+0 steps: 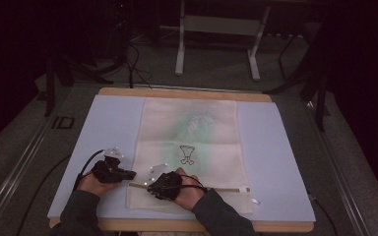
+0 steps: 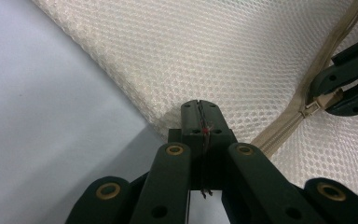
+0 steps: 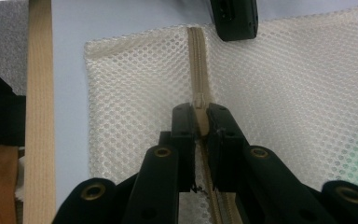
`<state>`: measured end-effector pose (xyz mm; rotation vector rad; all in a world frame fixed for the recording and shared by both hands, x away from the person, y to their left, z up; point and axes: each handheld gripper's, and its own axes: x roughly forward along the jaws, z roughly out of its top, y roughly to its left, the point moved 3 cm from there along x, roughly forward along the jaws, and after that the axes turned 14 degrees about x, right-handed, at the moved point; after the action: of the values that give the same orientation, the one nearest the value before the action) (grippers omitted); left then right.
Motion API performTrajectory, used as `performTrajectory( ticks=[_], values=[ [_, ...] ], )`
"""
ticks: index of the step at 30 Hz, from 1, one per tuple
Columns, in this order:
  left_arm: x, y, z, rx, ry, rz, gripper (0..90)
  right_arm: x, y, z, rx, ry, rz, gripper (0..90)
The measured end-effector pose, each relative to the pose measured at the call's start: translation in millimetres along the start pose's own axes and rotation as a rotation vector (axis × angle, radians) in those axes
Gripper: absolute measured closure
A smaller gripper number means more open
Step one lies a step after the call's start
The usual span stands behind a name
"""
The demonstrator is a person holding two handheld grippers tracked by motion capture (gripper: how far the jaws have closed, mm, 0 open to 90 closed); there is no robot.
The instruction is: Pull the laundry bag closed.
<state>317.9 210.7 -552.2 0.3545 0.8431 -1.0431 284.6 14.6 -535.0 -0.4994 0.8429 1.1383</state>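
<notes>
Jaws of the left gripper pressed together, pinching the edge of the mesh bag at its left side; thin threads show between the pads; jaws of the right gripper closed on the zipper pull, zipper tape running straight up between them to the bag's edge; in the left gripper view the right gripper sits at the far right, holding the pull on the zipper line; high view: cream mesh bag lies flat on the pale blue mat, over a wooden table; zipper runs across the bag's near end; both grippers near its near-left corner, close together; green patch and a small dark drawing visible through the mesh.
</notes>
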Motion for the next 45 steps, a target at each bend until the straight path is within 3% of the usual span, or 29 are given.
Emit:
performTrajectory(
  ticks=[45],
  values=[
    [0.0, -0.3, 0.2, -0.002, 0.002, 0.004, 90.0, -13.3, -1.9, -11.9, 0.008, 0.0, -0.032, 82.3]
  ],
)
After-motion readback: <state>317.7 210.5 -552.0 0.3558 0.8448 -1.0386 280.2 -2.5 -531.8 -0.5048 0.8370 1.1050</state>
